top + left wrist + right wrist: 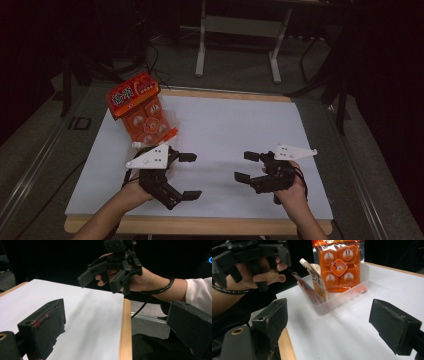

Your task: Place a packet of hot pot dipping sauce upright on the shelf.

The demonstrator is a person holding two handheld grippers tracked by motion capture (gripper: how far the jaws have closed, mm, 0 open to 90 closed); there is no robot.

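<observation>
Packet (141, 109) stands upright in bin (342, 296) (long axis vertical).

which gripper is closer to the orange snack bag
Left. The left gripper sits just below the orange snack bag in the clear bin; the right gripper is farther off, across the table.

table (210, 226) | white sheet (225, 130) | clear tub (342, 296), likely far-left
</observation>
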